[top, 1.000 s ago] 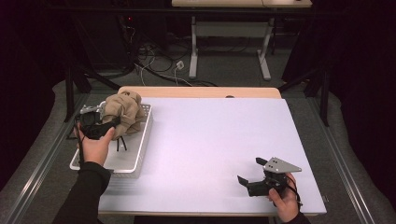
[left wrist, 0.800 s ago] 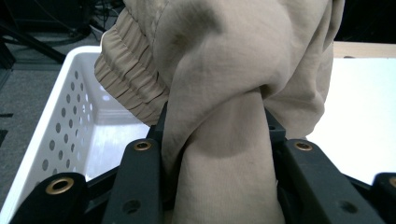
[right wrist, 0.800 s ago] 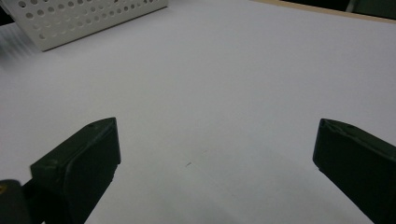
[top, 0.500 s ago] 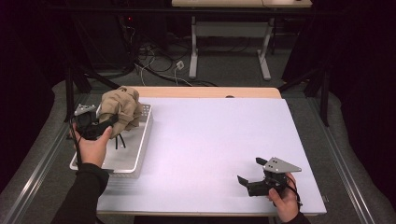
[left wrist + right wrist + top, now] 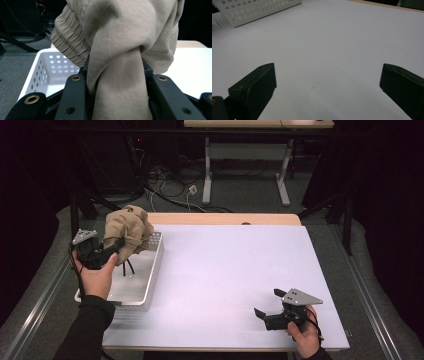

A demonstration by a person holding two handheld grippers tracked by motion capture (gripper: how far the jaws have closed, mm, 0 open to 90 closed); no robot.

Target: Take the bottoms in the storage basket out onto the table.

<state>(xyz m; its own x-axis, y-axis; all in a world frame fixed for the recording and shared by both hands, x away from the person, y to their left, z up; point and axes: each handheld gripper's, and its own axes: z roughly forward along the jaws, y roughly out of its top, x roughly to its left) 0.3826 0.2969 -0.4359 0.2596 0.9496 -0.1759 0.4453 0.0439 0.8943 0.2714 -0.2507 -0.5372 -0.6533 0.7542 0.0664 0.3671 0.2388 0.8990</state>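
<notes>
Above the white perforated basket (image 5: 150,270) at the table's left edge, you hold one beige cloth garment (image 5: 127,232), bunched and creased, with a gathered, ribbed hem along one side (image 5: 67,42); your left gripper (image 5: 111,249) is clenched on a twisted fold of it, the cloth packed between both jaws in the left gripper view (image 5: 120,85); the bundle hangs clear of the basket floor, over its far end. Count: one garment; one basket; two grippers; one white table top (image 5: 230,270). Your right gripper (image 5: 266,309) rests near the table's front right corner, well apart from the cloth, jaws spread wide with bare table between them (image 5: 324,82). Beyond the table: dark floor with loose cables (image 5: 165,195) and the legs of another desk (image 5: 207,175); the stretch of table between basket and right gripper is bare.
</notes>
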